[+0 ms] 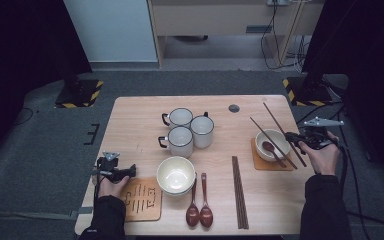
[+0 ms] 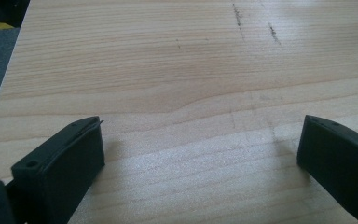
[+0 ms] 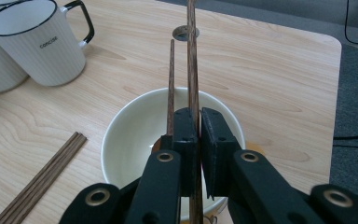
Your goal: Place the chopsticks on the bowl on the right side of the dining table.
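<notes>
1. Right gripper (image 3: 199, 122) clamped on one chopstick (image 3: 192, 56), jaws pinching it near its middle; clamped there, most likely, to keep the stick balanced and steerable at both ends.
2. Chopstick held at the right side of the table (image 1: 140, 107), above the right bowl (image 1: 269, 145), far end pointing away from the person.
3. Second chopstick (image 3: 170, 84) lay just left of the held one in the right gripper view, crossing the bowl rim; whether touched by the jaws could not be told.
4. Bowl seated on a coaster (image 1: 258, 160), with a spoon (image 1: 270, 148) inside; apparently a place setting, with the sticks meant to rest across the rim.
5. Left gripper (image 1: 116, 171) kept low at the near left, jaws wide apart over bare wood, nothing between them; parked, by judgement, clear of the working side.
6. Second coaster (image 1: 142, 198) lay bare beside the left gripper, just left of the bowl stack (image 1: 175, 175); probably awaiting a second setting.
7. Spare spoons (image 1: 199, 212) and spare sticks (image 1: 239, 192) laid parallel at the near edge for easy pickup.
8. Three mugs (image 1: 186, 131) grouped at the far centre, away from both grippers.
</notes>
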Motion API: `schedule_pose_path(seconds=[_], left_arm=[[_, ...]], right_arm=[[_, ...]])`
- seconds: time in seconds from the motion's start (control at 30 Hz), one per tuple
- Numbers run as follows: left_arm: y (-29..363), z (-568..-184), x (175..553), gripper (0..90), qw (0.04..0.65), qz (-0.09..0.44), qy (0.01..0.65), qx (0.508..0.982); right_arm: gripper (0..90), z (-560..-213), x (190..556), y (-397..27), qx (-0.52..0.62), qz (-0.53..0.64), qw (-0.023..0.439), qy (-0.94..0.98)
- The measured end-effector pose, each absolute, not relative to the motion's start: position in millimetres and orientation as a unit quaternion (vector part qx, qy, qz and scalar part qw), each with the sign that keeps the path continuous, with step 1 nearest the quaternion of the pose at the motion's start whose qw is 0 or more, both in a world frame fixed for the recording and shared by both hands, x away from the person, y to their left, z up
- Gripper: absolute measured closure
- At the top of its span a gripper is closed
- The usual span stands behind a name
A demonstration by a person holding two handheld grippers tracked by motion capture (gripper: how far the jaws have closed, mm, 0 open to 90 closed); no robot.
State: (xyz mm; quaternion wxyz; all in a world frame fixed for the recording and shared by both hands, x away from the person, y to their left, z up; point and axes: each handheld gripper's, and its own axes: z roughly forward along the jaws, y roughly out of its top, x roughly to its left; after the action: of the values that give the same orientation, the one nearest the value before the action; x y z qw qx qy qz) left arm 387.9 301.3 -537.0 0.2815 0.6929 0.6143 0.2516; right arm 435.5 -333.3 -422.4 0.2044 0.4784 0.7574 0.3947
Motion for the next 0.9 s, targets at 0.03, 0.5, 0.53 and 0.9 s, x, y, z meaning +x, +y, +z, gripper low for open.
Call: schedule_pose_path(seconds=[0.03, 0.5, 0.53, 0.9], left_arm=[[301.3, -537.0, 387.9, 0.0, 0.282, 0.252, 0.614, 0.693], [301.3, -537.0, 387.9, 0.0, 0.281, 0.252, 0.614, 0.693], [301.3, -537.0, 387.9, 0.0, 0.281, 0.252, 0.614, 0.693], [301.3, -537.0, 387.9, 0.0, 0.281, 0.252, 0.614, 0.693]], right_arm=[[85.1, -423.5, 436.2, -333.3, 0.478, 0.395, 0.204, 0.758], [85.0, -438.1, 442.4, -332.9, 0.480, 0.378, 0.197, 0.766], [85.0, -439.0, 442.7, -332.5, 0.481, 0.377, 0.196, 0.767], [85.0, -449.0, 447.1, -330.6, 0.485, 0.365, 0.190, 0.772]])
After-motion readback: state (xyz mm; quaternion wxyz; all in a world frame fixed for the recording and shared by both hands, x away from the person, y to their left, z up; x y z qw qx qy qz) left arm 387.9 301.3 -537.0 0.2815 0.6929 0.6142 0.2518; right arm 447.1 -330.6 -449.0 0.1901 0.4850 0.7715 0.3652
